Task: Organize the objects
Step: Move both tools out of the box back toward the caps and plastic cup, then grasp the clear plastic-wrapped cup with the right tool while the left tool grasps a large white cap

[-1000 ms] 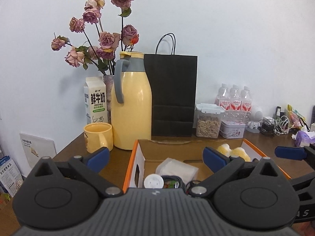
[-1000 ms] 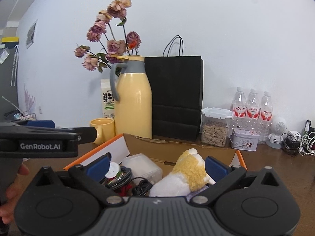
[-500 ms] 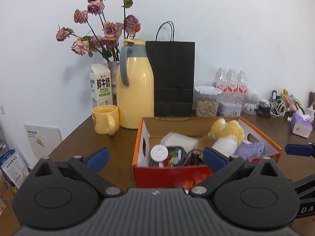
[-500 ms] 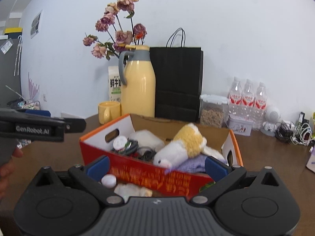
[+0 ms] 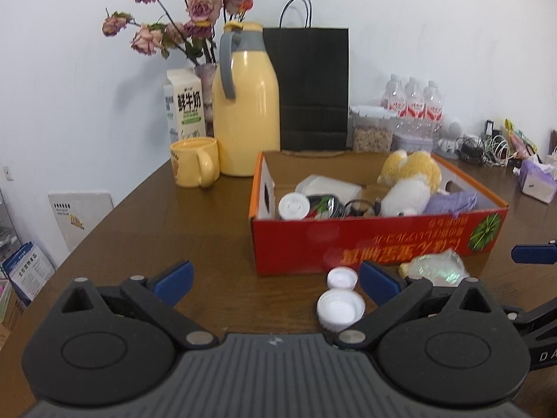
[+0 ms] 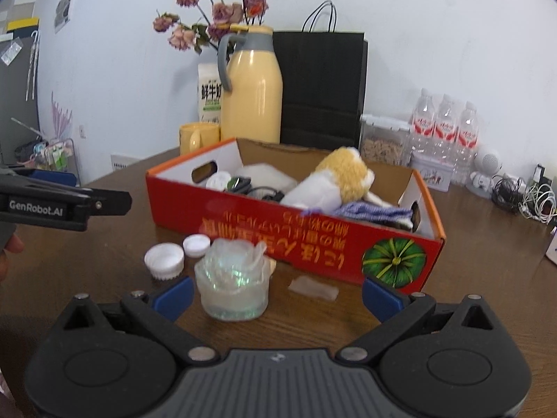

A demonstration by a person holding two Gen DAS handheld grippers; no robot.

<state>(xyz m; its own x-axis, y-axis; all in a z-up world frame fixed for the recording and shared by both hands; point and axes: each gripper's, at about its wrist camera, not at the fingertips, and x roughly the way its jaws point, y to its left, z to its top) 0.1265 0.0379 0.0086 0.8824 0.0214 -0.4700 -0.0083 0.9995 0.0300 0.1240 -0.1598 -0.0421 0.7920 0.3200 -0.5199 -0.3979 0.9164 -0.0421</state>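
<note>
I am looking at the red box [image 6: 299, 233] sitting mid-frame on the brown surface [image 5: 156, 230]; it is already holding a plush toy [image 6: 334, 181], a purple cloth [image 6: 372, 213], cables and a round white disc [image 5: 293, 206]. Still lying outside it, low in the frame along its front wall, are a clear plastic cup [image 6: 232, 284] stuffed with crumpled film, two white caps [image 6: 164, 260] just left of the cup, and a small pale scrap [image 6: 313, 287] to its right. So I am judging the sorting as partly done, with these loose pieces left to gather.

My right claw [image 6: 276, 291] is hovering spread wide and holding nothing, the cup standing just ahead of its left finger. My left claw [image 5: 275, 278] is likewise spread and holding nothing, the larger cap lying near its right finger.

Behind the box, a yellow jug [image 5: 245, 104], mug [image 5: 194, 167] and black bag [image 5: 313, 87] are standing untouched.
</note>
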